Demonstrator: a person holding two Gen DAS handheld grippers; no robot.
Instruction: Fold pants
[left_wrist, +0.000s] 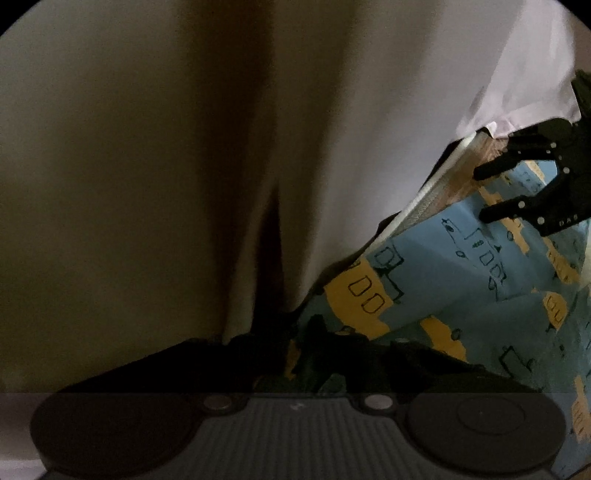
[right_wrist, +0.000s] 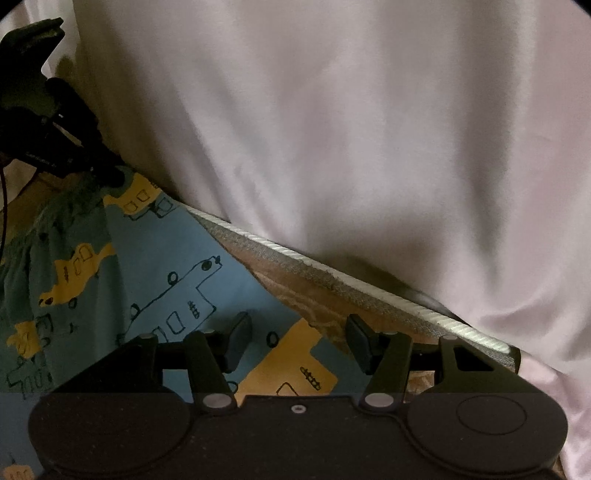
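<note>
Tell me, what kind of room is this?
Probably a bedroom. The blue pants with drawn cars lie on what looks like a mattress with a corded edge, and a pale curtain hangs right behind it.

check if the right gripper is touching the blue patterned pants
Cannot tell. In the right wrist view the right gripper is open over the blue patterned pants, but neither view shows plain contact or a gap below its fingertips.

The pants (right_wrist: 155, 251) are soft matt printed cloth — the curtain (right_wrist: 369, 129) smooth and faintly sheeny, the right gripper (right_wrist: 299, 341) matt black plastic.
</note>
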